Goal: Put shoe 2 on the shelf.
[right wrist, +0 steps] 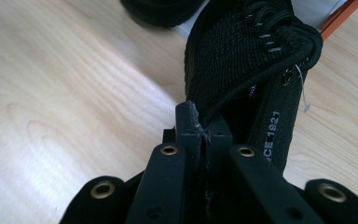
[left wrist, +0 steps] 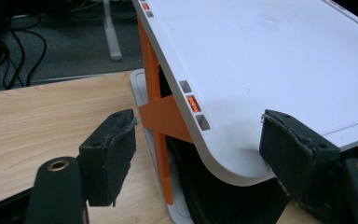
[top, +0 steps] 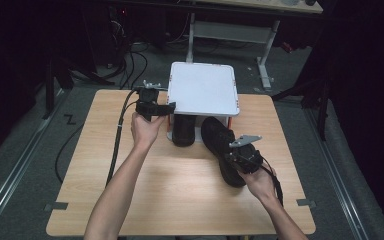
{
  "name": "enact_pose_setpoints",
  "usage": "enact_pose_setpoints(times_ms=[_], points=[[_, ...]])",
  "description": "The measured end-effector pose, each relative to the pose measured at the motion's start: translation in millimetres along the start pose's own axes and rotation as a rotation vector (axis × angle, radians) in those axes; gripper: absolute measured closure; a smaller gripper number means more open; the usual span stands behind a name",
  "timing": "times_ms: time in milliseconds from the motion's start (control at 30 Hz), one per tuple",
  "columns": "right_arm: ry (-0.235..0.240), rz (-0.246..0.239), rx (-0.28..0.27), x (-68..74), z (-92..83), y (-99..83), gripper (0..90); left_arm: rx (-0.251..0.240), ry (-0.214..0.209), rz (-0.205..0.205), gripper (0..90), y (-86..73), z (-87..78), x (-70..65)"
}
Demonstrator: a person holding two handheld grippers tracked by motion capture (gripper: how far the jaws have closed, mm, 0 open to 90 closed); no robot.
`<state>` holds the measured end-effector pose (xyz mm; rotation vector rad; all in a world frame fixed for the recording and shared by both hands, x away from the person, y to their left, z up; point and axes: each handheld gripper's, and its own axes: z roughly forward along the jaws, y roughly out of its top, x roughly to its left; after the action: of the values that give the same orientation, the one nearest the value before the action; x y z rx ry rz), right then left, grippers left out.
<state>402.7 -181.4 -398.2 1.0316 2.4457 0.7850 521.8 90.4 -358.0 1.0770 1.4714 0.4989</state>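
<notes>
Between the shut right tongs (right wrist: pixel 204 128), black shoe's (right wrist: pixel 242 56) collar, on table (right wrist: pixel 65 93)

We see a light wooden table (top: pixel 180 195) with a small grey bit of tape at its near left edge (top: pixel 56 206) and one more at its near right edge (top: pixel 305 202). The table stands on a grey floor (top: pixel 25 145), and on the left a long metal rail (top: pixel 10 175) runs along that floor. Far behind the table we see black cables (top: pixel 130 65) lying on the floor on the left, and a desk with white legs (top: pixel 265 60) on the right.
</notes>
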Motion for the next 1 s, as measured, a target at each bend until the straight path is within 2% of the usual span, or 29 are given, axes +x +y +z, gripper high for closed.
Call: enact_pose_setpoints(times_ms=[67,133,233,333,400,467,600,867,1000], points=[[-0.022,0.017,0.019,0.4,7.6,8.6,88.0,0.005,-0.003,-0.008,28.2,0.3,0.7,0.5],[-0.015,0.028,0.023,0.3,9.6,11.6,88.0,0.006,-0.008,-0.010,28.3,0.4,1.0,1.0],[-0.036,0.040,0.049,4.7,19.9,24.6,88.0,0.008,-0.017,-0.007,28.4,0.4,1.4,1.7],[-0.035,0.063,0.069,8.1,28.4,33.2,87.9,0.007,-0.026,-0.002,29.5,-0.1,0.8,1.3],[-0.025,0.079,0.079,7.7,34.1,37.8,87.9,0.015,-0.036,-0.007,33.6,0.2,0.0,0.6],[-0.019,0.085,0.081,7.7,36.7,39.9,87.8,0.018,-0.037,-0.008,35.9,0.4,-0.1,0.3],[-0.004,0.146,0.087,4.9,48.7,48.3,87.7,0.025,-0.043,-0.010,37.4,0.6,-0.5,0.0],[-0.021,0.198,0.089,3.7,63.0,63.9,87.3,0.036,-0.055,-0.023,39.2,1.6,-0.4,1.2],[-0.033,0.214,0.085,3.6,69.3,67.6,87.1,0.033,-0.052,-0.004,41.0,0.7,-1.0,-0.9]])
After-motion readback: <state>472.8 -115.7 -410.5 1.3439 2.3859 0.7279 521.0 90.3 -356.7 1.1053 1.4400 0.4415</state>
